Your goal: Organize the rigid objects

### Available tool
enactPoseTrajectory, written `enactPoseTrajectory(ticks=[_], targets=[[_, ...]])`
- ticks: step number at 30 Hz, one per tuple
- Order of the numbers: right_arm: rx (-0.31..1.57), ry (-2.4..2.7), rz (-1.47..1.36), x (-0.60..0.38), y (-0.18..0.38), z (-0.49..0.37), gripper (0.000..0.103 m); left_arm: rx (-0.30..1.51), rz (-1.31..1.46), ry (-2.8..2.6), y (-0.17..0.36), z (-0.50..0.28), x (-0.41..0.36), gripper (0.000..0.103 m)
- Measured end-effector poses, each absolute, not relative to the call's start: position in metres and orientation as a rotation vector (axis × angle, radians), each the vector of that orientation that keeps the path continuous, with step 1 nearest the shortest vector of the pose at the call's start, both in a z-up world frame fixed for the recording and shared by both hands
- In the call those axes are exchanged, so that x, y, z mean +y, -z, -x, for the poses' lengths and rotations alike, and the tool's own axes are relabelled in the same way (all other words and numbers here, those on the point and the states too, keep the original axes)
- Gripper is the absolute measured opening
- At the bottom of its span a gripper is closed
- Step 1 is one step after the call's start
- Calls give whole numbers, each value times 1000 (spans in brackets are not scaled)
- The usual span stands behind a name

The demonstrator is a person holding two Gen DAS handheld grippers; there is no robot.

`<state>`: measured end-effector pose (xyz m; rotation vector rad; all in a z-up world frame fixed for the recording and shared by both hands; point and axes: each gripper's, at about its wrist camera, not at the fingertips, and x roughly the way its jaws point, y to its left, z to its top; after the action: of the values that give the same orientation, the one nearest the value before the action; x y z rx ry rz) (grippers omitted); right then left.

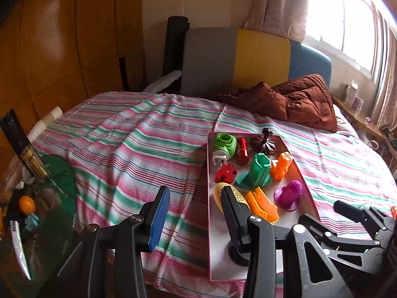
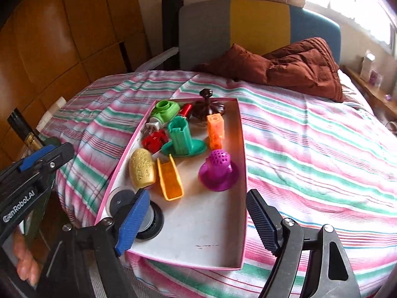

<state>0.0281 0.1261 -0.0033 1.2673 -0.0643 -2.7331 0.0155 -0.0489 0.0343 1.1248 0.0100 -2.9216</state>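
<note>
A shallow pink-rimmed white tray [image 2: 198, 226] lies on the striped bed and also shows in the left wrist view [image 1: 307, 186]. It holds several plastic pieces: a yellow oval [image 2: 142, 167], an orange trough [image 2: 170, 178], a purple perforated dome [image 2: 218, 171], a teal stand [image 2: 182, 139], an orange block [image 2: 215, 130], a red puzzle piece [image 2: 155, 137], a green ring part [image 2: 166, 109], a dark brown figure [image 2: 207, 106] and a black round object [image 2: 151, 219]. My right gripper [image 2: 196, 221] is open and empty over the tray's near end. My left gripper [image 1: 196, 213] is open and empty at the tray's left edge.
A brown quilt [image 1: 297, 99] is bunched at the headboard. A green glass side table [image 1: 49, 198] at the left carries an orange ball [image 1: 26, 204], a teal piece [image 1: 32, 222] and a dark bottle [image 1: 32, 161]. Wooden wardrobe panels stand behind; a window is at right.
</note>
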Motion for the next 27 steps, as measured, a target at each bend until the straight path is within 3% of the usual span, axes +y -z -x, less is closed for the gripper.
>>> enactPoseTrajectory(ticks=[18, 27], targets=[[-80, 2749, -1310, 128, 7, -24, 83, -100, -1096, 2844, -33, -20, -42, 43], [-89, 2754, -1314, 128, 7, -22, 83, -70, -1172, 2858, -30, -19, -41, 43]])
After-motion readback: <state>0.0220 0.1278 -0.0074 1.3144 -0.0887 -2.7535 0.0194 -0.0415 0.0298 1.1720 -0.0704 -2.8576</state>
